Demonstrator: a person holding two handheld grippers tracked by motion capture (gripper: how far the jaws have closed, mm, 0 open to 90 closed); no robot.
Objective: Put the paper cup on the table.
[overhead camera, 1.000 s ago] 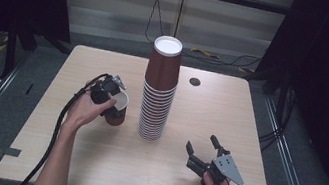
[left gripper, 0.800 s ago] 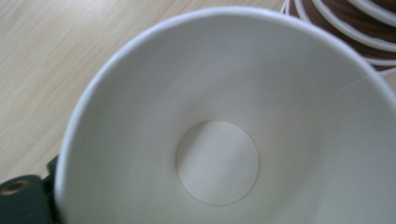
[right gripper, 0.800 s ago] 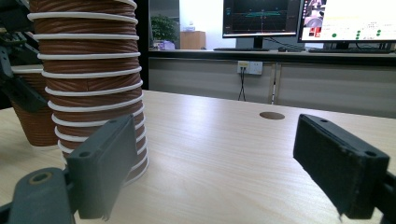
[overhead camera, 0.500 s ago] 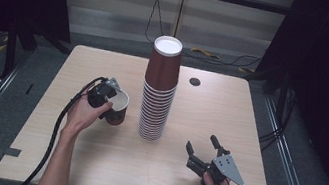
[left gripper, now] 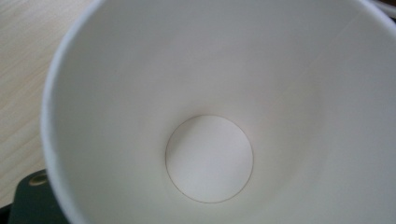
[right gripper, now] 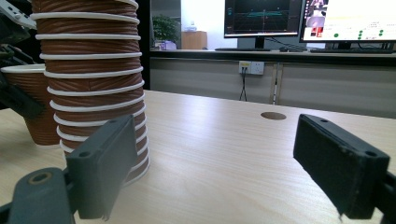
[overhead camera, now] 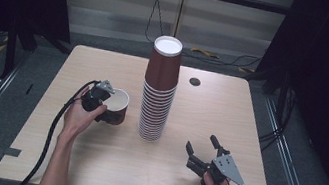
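The table (overhead camera: 90, 161) spreads pale and bare under me. On it, near the middle, rises the tall stack of brown cups (overhead camera: 158, 91), upside down, white bottom on top. Just to its left, apart from it, is the single brown cup (overhead camera: 114, 107) that I am working on — mouth up, seemingly down on the wood.

My left claw (overhead camera: 100, 99) has just been closing, with the cup's near rim between its jaws. It looks clenched on that rim, though from above the pads themselves are hidden behind my hand. My right claw (overhead camera: 204, 152) rests low at the right front of the table, jaws spread wide, holding nothing.

What could go wrong, as I judge it: paper walls give, so too hard a pinch would crease the rim; and a grip at one side only lets the cup tip or swing if I lift quickly. The stack stands close — a careless sweep to the right would knock it over.

The left gripper view looks straight down the white inside of the cup (left gripper: 210, 158) to its round bottom, and confirms that it is empty, which the high view barely shows. The right gripper view, from table height, shows the ribbed rims of the stack (right gripper: 91, 88), the single cup (right gripper: 28, 102) beyond it, and my open pads (right gripper: 105, 163).
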